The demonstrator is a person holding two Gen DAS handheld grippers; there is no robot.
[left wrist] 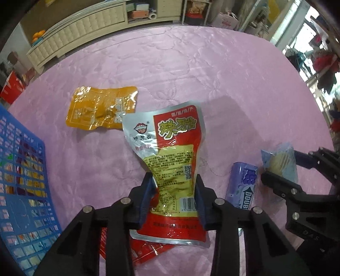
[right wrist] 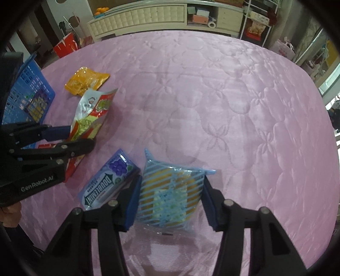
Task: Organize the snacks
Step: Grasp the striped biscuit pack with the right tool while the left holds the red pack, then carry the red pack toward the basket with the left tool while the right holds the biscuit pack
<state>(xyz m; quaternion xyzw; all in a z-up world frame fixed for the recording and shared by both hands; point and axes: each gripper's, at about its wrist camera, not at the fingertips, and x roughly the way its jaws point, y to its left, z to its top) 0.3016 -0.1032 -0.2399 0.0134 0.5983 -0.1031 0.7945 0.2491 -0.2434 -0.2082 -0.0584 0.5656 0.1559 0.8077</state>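
My left gripper [left wrist: 174,191] is shut on a red and silver snack pouch [left wrist: 170,148], held above the pink cloth; the same pouch shows in the right wrist view [right wrist: 91,114]. A second red pouch [left wrist: 140,250] lies under it. My right gripper [right wrist: 172,199] is shut on a blue-striped clear packet with a yellow cake [right wrist: 170,195], also seen in the left wrist view [left wrist: 280,163]. A purple Doublemint gum pack [right wrist: 108,180] lies between the grippers. An orange pouch [left wrist: 99,108] lies farther out. A blue basket [left wrist: 21,180] with snacks inside stands at left.
The pink quilted cloth [right wrist: 223,106] covers the table. A cream cabinet [right wrist: 138,17] and shelves stand beyond the far edge. A red bag [right wrist: 65,46] sits on the floor at far left.
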